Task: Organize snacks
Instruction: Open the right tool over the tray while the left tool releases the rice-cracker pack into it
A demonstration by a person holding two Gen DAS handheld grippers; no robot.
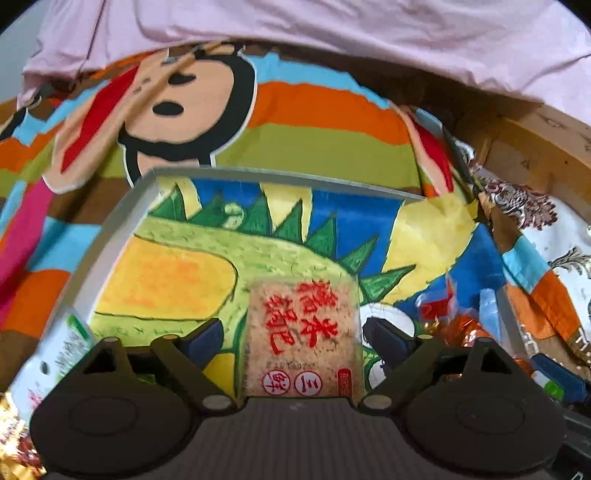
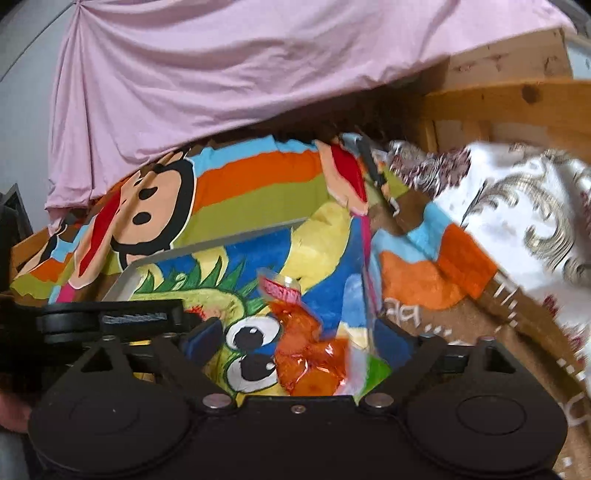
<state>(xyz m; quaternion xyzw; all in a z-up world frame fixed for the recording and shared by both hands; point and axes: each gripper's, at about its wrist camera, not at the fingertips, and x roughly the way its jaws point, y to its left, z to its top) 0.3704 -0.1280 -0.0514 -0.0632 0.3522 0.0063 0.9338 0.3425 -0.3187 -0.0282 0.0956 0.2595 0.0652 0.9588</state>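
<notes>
Cartoon blanket under a pink sheet; tray w/ dino liner on it. Left tool wide open, rice-cracker pack loose between pads, 6 o'clock in tray. Right tool wide open, orange candy bag at 3 o'clock, not gripped. Best: lift straight up, clear both packs.

A tray is set on a blanket, with a draped sheet behind it and a wooden frame to the right. In the tray, a rice cracker pack is placed between the open jaws of the left gripper, apart from both. To its right, a candy bag is found between the right gripper jaws.
</notes>
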